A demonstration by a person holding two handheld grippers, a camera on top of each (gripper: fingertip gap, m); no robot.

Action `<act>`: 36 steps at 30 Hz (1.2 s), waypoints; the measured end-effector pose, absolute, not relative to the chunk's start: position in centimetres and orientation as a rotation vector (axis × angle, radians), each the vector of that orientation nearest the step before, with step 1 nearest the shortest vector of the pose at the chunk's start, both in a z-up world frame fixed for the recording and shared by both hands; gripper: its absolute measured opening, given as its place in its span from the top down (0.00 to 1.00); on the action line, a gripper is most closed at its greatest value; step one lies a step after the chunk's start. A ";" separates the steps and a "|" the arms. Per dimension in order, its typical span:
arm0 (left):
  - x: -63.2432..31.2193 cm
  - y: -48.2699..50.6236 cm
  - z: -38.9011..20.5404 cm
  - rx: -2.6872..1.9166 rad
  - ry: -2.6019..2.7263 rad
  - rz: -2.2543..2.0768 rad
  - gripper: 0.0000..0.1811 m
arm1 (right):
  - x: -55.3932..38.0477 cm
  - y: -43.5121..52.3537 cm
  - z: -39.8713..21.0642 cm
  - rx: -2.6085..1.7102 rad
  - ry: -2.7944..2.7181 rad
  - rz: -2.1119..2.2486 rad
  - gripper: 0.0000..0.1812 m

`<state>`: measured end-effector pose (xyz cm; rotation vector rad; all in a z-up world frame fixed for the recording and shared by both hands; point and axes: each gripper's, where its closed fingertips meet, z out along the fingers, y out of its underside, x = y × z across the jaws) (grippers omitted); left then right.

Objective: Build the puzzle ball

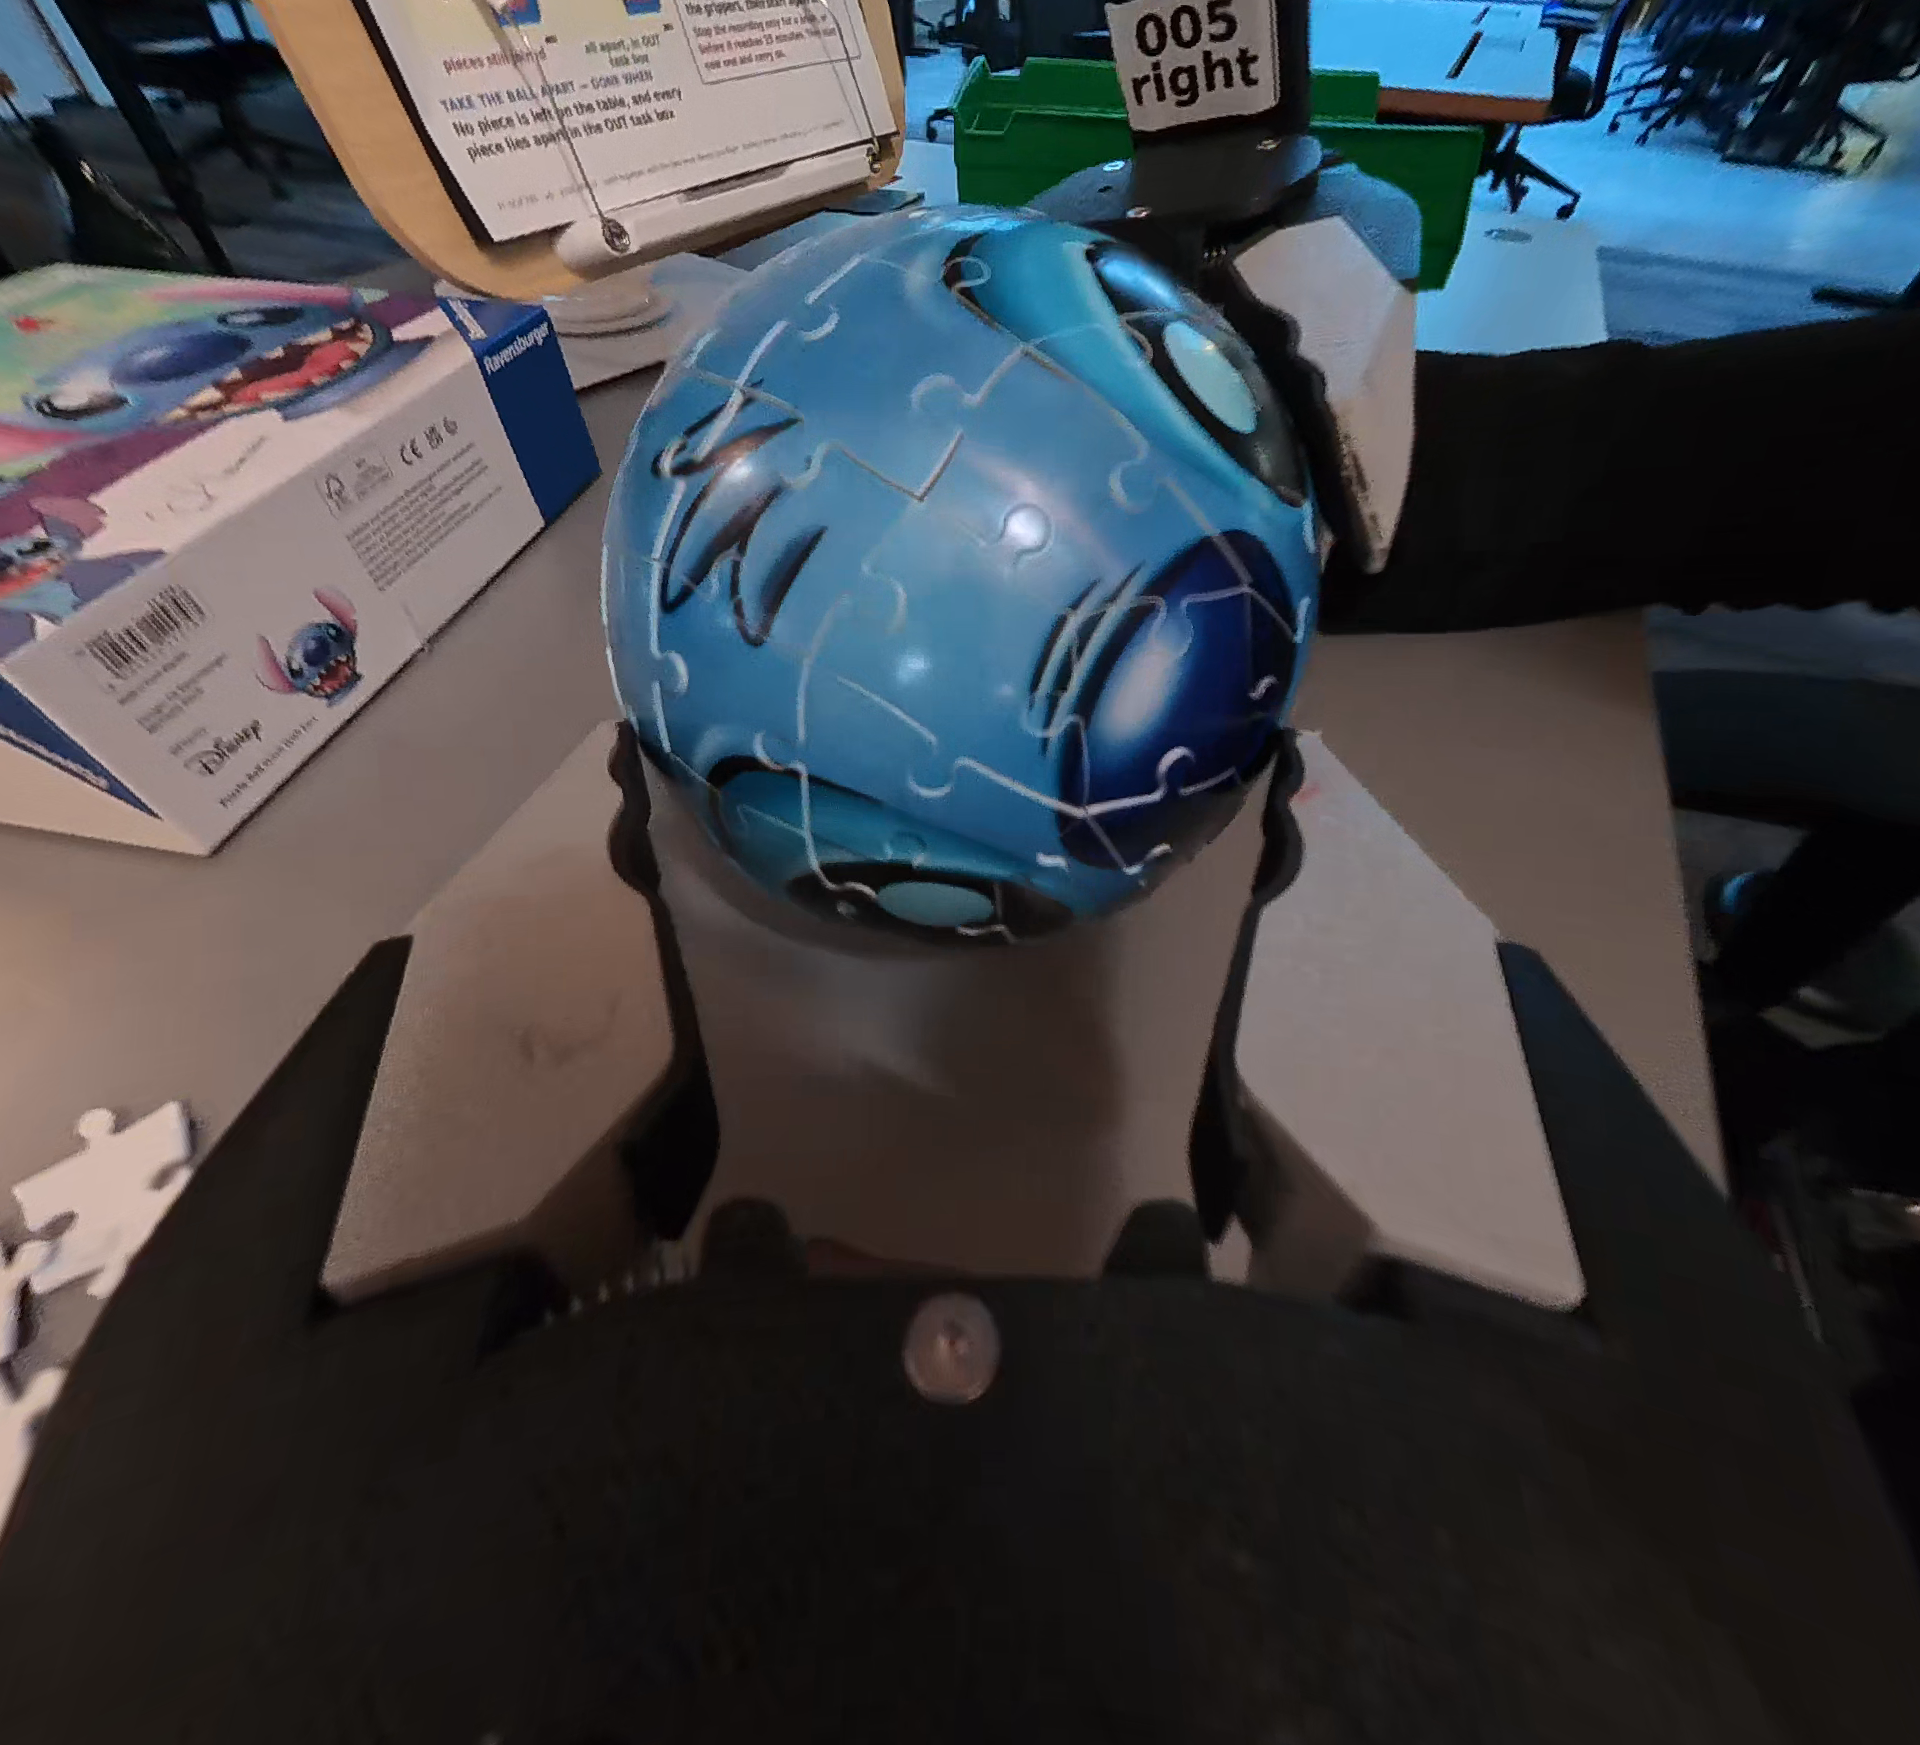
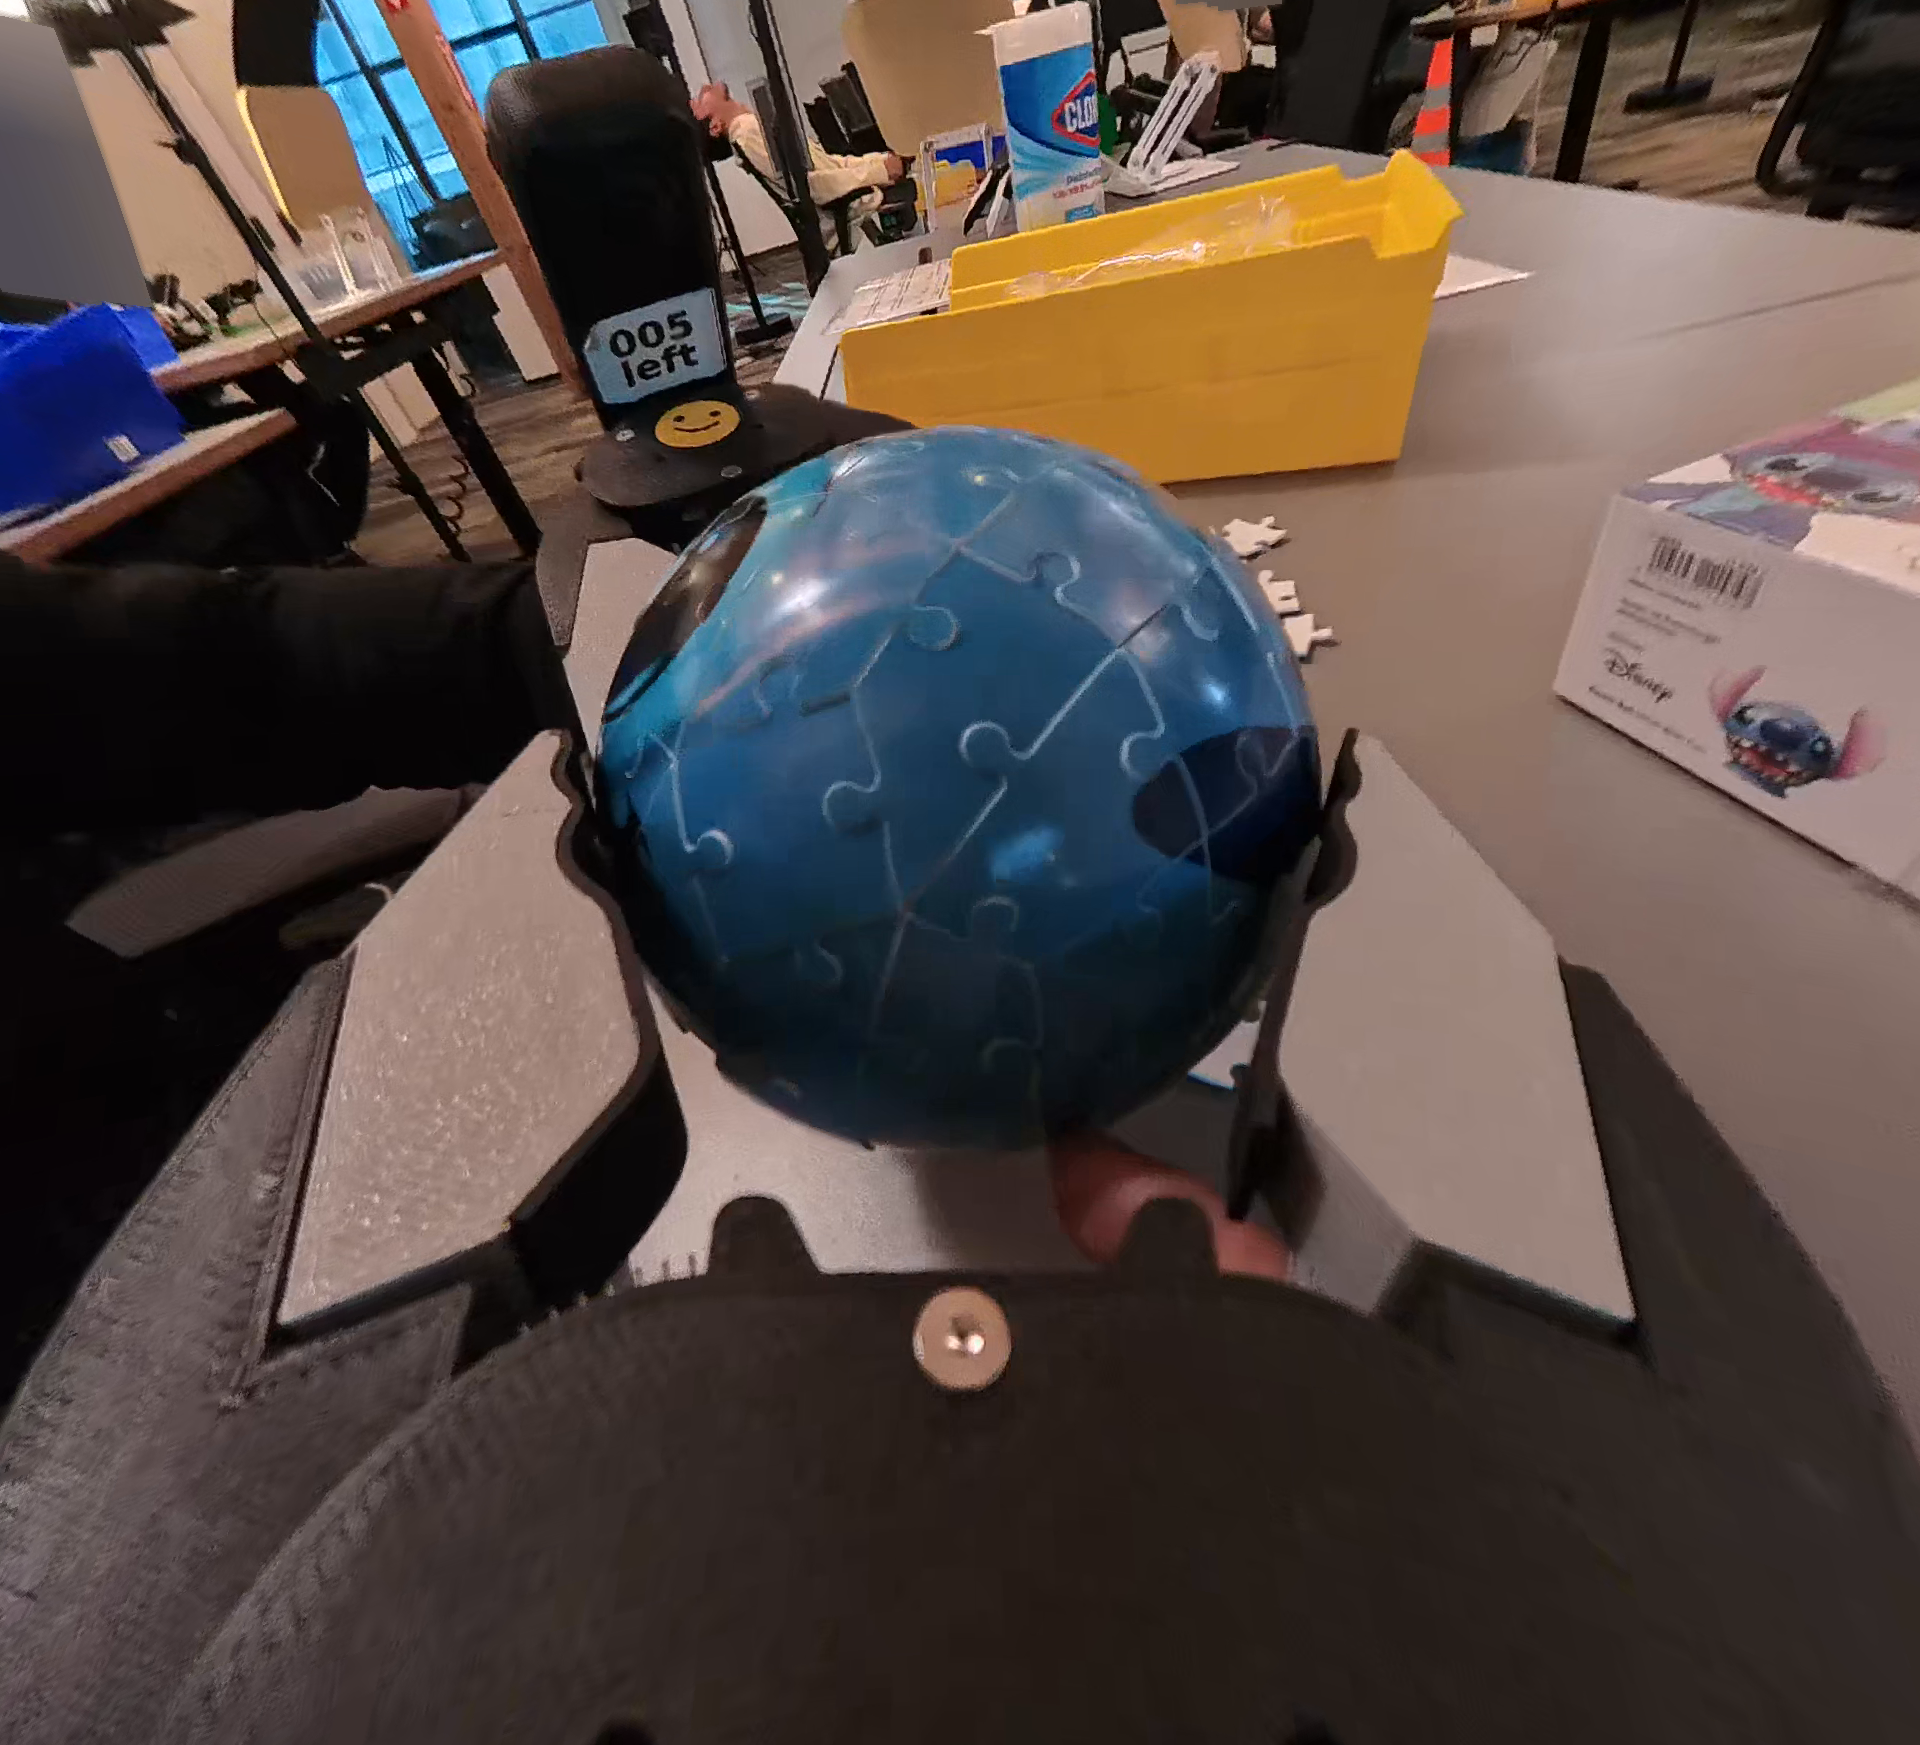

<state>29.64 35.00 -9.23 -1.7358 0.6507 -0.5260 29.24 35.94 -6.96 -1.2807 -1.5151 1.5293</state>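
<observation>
The blue puzzle ball point(image 1: 935, 573) is held above the grey table between both grippers. My left gripper point(image 1: 956, 791) is shut on the ball, with its fingers point(image 1: 634, 802) pressing the lower sides. My right gripper point(image 2: 956, 812) is shut on the same ball point(image 2: 935, 812) from the opposite side. It also shows in the left wrist view point(image 1: 1320, 407), against the ball's far right. The left gripper appears behind the ball in the right wrist view point(image 2: 675, 469). Loose white pieces point(image 1: 94, 1186) lie on the table, also visible in the right wrist view point(image 2: 1278, 594).
The puzzle's box point(image 1: 260, 552) lies left of the ball and shows in the right wrist view point(image 2: 1766, 656). An instruction sheet on a stand point(image 1: 582, 33) and a green bin point(image 1: 1039, 126) stand behind. A yellow bin point(image 2: 1143, 345) and a wipes canister point(image 2: 1049, 116) sit farther back. The tips of both grippers are at nearly the same place.
</observation>
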 end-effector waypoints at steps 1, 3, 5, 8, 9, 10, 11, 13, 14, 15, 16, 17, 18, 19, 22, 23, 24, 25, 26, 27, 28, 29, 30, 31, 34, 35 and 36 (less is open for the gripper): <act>29.6 35.0 -9.3 -1.732 0.671 -0.500 0.36 | 29.3 35.9 -7.1 -1.264 -1.526 1.515 0.26; 29.6 35.2 -9.4 -1.723 0.718 -0.430 0.36 | 29.3 35.9 -7.2 -1.218 -1.539 1.470 0.26; 29.4 35.3 -9.3 -1.702 0.764 -0.346 0.36 | 29.2 35.9 -7.1 -1.168 -1.546 1.421 0.25; 29.0 35.4 -8.8 -1.653 0.817 -0.241 0.37 | 28.9 36.0 -7.0 -1.110 -1.541 1.376 0.25; 28.8 35.5 -8.7 -1.640 0.826 -0.215 0.37 | 28.8 36.1 -7.0 -1.104 -1.534 1.370 0.24; 28.6 35.6 -8.6 -1.626 0.837 -0.185 0.38 | 28.7 36.3 -7.1 -1.102 -1.532 1.365 0.25; 28.6 35.7 -8.6 -1.617 0.845 -0.163 0.38 | 28.6 36.4 -7.2 -1.103 -1.536 1.358 0.25; 28.5 35.9 -8.9 -1.636 0.837 -0.163 0.38 | 28.5 36.7 -7.4 -1.116 -1.540 1.346 0.25; 28.4 36.0 -9.0 -1.646 0.830 -0.175 0.38 | 28.4 36.8 -7.5 -1.129 -1.538 1.344 0.25; 28.4 36.0 -9.1 -1.652 0.822 -0.189 0.38 | 28.4 36.9 -7.4 -1.138 -1.534 1.343 0.25; 28.4 36.0 -9.0 -1.654 0.813 -0.200 0.38 | 28.3 36.9 -7.3 -1.142 -1.530 1.341 0.25; 28.3 36.0 -8.9 -1.659 0.803 -0.209 0.38 | 28.3 36.9 -7.1 -1.143 -1.525 1.338 0.25; 28.2 36.0 -8.8 -1.668 0.789 -0.223 0.38 | 28.2 37.0 -6.9 -1.147 -1.521 1.337 0.25; 28.1 36.1 -8.7 -1.686 0.768 -0.249 0.38 | 28.0 37.0 -6.6 -1.161 -1.517 1.340 0.26; 27.6 36.1 -8.3 -1.761 0.658 -0.402 0.38 | 27.4 37.3 -5.8 -1.255 -1.494 1.394 0.26; 27.5 36.1 -8.4 -1.802 0.608 -0.464 0.38 | 27.1 37.5 -5.7 -1.299 -1.484 1.417 0.28; 27.4 36.0 -8.6 -1.841 0.567 -0.523 0.38 | 26.9 37.6 -5.7 -1.342 -1.481 1.438 0.28; 27.3 35.9 -8.7 -1.870 0.529 -0.567 0.38 | 26.6 37.5 -5.8 -1.378 -1.485 1.459 0.28; 27.2 35.6 -8.9 -1.901 0.494 -0.600 0.38 | 26.4 37.4 -5.9 -1.408 -1.491 1.479 0.28; 27.0 35.4 -9.1 -1.932 0.460 -0.629 0.38 | 26.2 37.3 -6.1 -1.447 -1.497 1.505 0.28; 26.9 35.1 -9.2 -1.961 0.418 -0.662 0.38 | 25.9 37.1 -6.4 -1.490 -1.501 1.536 0.28; 26.7 34.8 -9.4 -1.996 0.367 -0.705 0.38 | 25.7 36.9 -6.6 -1.536 -1.503 1.573 0.28; 26.6 34.4 -9.6 -2.036 0.311 -0.757 0.38 | 25.4 36.7 -6.9 -1.589 -1.504 1.616 0.28; 26.4 34.1 -9.7 -2.067 0.249 -0.815 0.38 | 25.0 36.5 -7.2 -1.644 -1.497 1.665 0.28; 25.6 33.2 -10.0 -2.115 0.089 -0.949 0.38 | 24.0 35.8 -7.7 -1.769 -1.468 1.824 0.27; 25.2 33.0 -9.9 -2.119 0.055 -0.969 0.38 | 23.7 35.8 -7.8 -1.799 -1.450 1.864 0.29; 24.8 32.7 -10.0 -2.123 0.029 -0.982 0.38 | 23.3 35.6 -7.8 -1.820 -1.435 1.904 0.30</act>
